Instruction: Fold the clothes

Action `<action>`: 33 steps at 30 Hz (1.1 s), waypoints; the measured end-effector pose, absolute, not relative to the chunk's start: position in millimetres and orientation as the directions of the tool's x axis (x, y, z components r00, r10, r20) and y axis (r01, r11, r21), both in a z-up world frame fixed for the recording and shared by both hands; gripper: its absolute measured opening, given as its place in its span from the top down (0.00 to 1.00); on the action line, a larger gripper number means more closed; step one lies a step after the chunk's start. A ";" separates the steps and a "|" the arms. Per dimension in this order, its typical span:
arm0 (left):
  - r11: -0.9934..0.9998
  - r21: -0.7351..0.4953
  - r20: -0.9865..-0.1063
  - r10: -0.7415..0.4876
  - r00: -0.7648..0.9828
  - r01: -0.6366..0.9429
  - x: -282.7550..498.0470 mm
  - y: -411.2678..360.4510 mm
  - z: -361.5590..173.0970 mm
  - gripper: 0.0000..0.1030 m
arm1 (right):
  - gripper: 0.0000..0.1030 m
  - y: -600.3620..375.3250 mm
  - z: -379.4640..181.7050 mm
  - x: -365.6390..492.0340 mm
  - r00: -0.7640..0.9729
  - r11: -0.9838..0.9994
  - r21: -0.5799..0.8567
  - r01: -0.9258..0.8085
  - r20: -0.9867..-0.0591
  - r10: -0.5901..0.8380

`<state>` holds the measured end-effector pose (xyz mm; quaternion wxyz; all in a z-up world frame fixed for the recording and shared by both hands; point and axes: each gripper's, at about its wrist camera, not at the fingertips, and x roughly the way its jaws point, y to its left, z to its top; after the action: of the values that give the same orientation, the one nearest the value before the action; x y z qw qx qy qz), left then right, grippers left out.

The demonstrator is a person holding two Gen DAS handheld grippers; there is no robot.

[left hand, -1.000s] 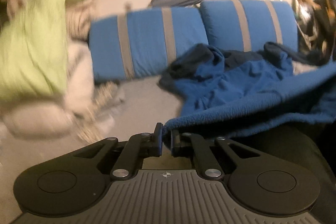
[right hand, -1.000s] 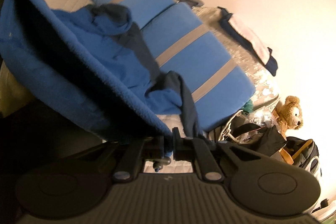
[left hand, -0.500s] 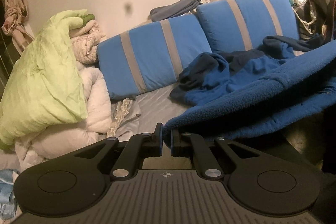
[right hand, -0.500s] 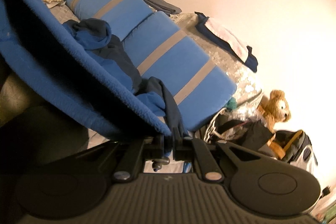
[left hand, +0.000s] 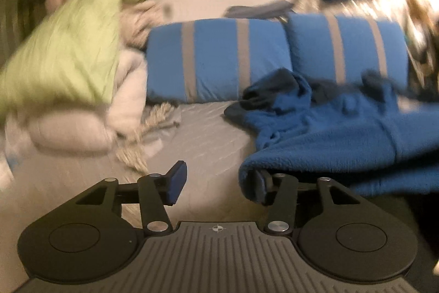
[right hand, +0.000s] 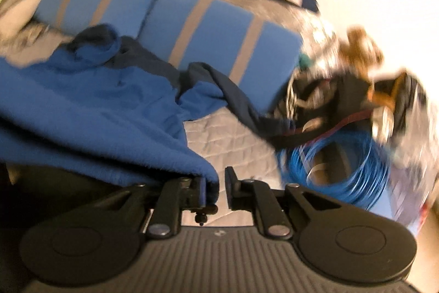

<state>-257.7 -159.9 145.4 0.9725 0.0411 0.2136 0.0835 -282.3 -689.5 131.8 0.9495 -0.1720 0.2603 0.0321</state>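
Observation:
A blue fleece garment (left hand: pixel 329 144) with dark navy parts lies spread over the grey quilted bed (left hand: pixel 203 139), right of centre in the left wrist view. My left gripper (left hand: pixel 219 183) stands wide open; the fleece's near hem drapes over its right finger, and the left pad (left hand: pixel 177 183) is bare. In the right wrist view the same fleece (right hand: pixel 96 111) fills the left side. My right gripper (right hand: pixel 218 190) is open by a narrow gap, with the fleece's corner resting against its left finger. Both views are blurred by motion.
Two blue cushions with grey stripes (left hand: pixel 216 59) line the back wall. A green quilt (left hand: pixel 68 51) and white bedding are piled at the left. A coil of blue cable (right hand: pixel 340 164), dark bags and a teddy bear (right hand: pixel 359 45) crowd the right end.
Both grippers were shut on the fleece's hem and holding it up. Both have now opened, the left widely, and the fleece has dropped onto the bed.

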 end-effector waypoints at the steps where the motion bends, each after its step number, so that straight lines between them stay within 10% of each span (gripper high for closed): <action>1: 0.986 0.016 -0.417 0.159 0.895 -0.167 -257.2 -151.7 143.6 0.51 | 0.67 -693.8 131.9 -280.3 0.854 0.956 -0.259 -0.135 -0.520 -0.021; 4: 0.930 -0.301 -0.433 0.064 0.899 -0.211 -257.3 -125.4 135.7 0.53 | 0.67 -704.9 131.0 -278.4 0.834 0.986 -0.134 -0.101 -0.551 0.011; 6: 0.886 -0.418 -0.431 0.002 0.902 -0.202 -256.7 -114.9 131.8 0.79 | 0.67 -708.1 130.7 -278.2 0.828 0.990 -0.095 -0.103 -0.559 0.032; 11: 0.990 -0.088 -0.395 0.068 0.916 -0.112 -258.3 -146.7 154.1 0.92 | 0.91 -684.4 133.5 -285.8 0.857 0.933 -0.316 -0.174 -0.515 -0.014; 21: 0.905 0.425 -0.331 0.125 0.935 0.029 -260.7 -182.7 190.4 0.93 | 0.94 -660.4 139.6 -298.9 0.886 0.664 -0.672 -0.327 -0.463 -0.033; 33: 0.689 0.687 -0.437 0.139 0.889 0.230 -273.0 -196.2 148.0 0.93 | 0.94 -652.8 118.4 -309.7 0.819 0.350 -0.763 -0.544 -0.573 0.023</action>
<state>-273.0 -196.2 148.0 0.8886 0.3934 0.2346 -0.0257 -309.7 -652.8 118.4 0.7855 -0.5409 0.2405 0.1804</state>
